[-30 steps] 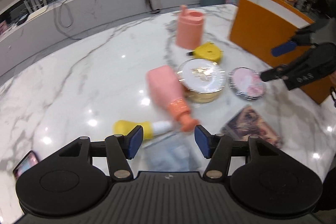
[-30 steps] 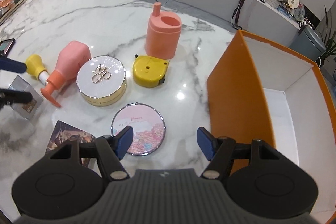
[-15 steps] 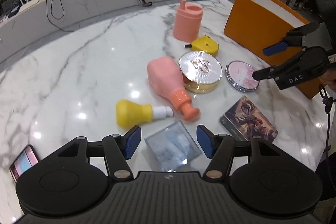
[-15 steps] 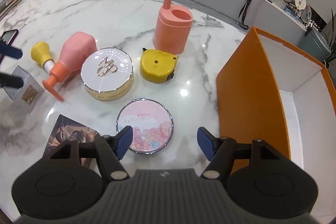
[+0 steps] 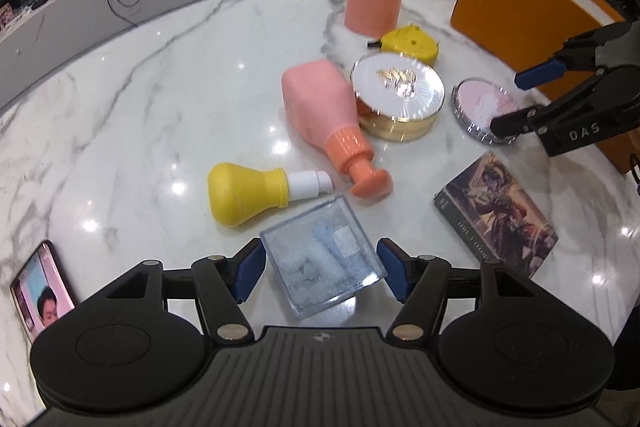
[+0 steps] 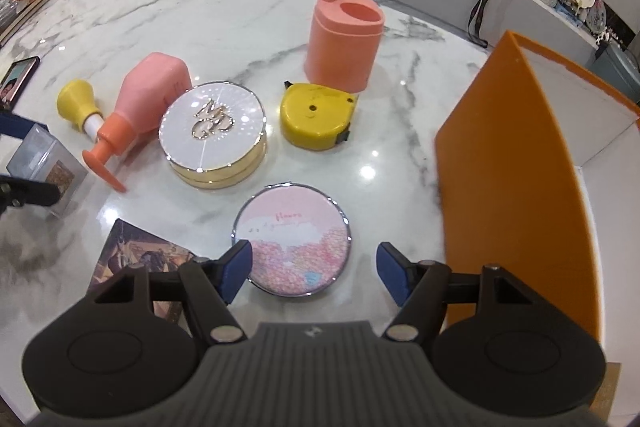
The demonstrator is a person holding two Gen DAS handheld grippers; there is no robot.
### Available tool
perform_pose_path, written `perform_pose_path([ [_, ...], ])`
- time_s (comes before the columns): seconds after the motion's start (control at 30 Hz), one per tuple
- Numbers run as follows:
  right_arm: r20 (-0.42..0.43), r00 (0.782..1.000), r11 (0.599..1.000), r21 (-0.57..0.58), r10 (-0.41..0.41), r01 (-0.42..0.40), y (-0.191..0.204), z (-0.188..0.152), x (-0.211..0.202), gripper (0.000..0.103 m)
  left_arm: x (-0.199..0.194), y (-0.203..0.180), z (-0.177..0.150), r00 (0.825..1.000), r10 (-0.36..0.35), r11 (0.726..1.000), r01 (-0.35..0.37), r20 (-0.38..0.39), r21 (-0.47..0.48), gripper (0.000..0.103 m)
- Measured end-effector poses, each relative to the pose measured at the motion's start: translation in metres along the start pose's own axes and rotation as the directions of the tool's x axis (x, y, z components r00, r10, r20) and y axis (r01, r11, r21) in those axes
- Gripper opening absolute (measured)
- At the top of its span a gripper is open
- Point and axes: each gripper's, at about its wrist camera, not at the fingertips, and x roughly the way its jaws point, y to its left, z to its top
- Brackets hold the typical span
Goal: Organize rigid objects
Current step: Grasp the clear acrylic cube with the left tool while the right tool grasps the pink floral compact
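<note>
Marble table (image 5: 132,99) holds the clutter, with an orange box (image 6: 508,163) at its right side. Left gripper (image 5: 322,269) now straddles the clear box (image 5: 322,259); a second ago that box was barely visible at the bottom edge between the pads, now it sits well between them. Jaws have just been opening and stand wide, with a small gap on each side of the box, pads not pressing. From the right wrist view, the left gripper's fingers bracket the same box at the far left edge (image 6: 44,167). Just beyond it lie the yellow bottle (image 5: 248,193) and the pink pump bottle (image 5: 324,115), both on their sides, pump head close to the box's far corner. Right gripper (image 6: 314,269) hangs over the pink round compact (image 6: 292,241), jaws apart and nothing gripped; the compact is nearer the pads than a second ago, its near edge now between them. Gold round case (image 6: 214,133), yellow tape measure (image 6: 316,121), pink upright container (image 6: 344,35) and card box (image 5: 496,211) sit unmoved. Phone (image 5: 40,291) lies at the table's left edge.
</note>
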Motion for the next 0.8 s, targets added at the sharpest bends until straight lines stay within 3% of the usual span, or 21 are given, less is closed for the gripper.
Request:
perform_pose_path([
  [0.17, 0.000, 1.000, 1.000, 0.009, 0.023, -0.023, 0.002, 0.002, 0.005, 0.076, 0.003, -0.002, -0.001, 1.000, 0.004, 1.000, -0.004, -0.006, 0.009, 0.069],
  [0.8, -0.001, 0.999, 0.998, 0.039, 0.050, -0.050, 0.003, 0.003, 0.019, 0.072, 0.005, -0.004, -0.001, 1.000, 0.007, 1.000, -0.007, 0.009, 0.017, 0.066],
])
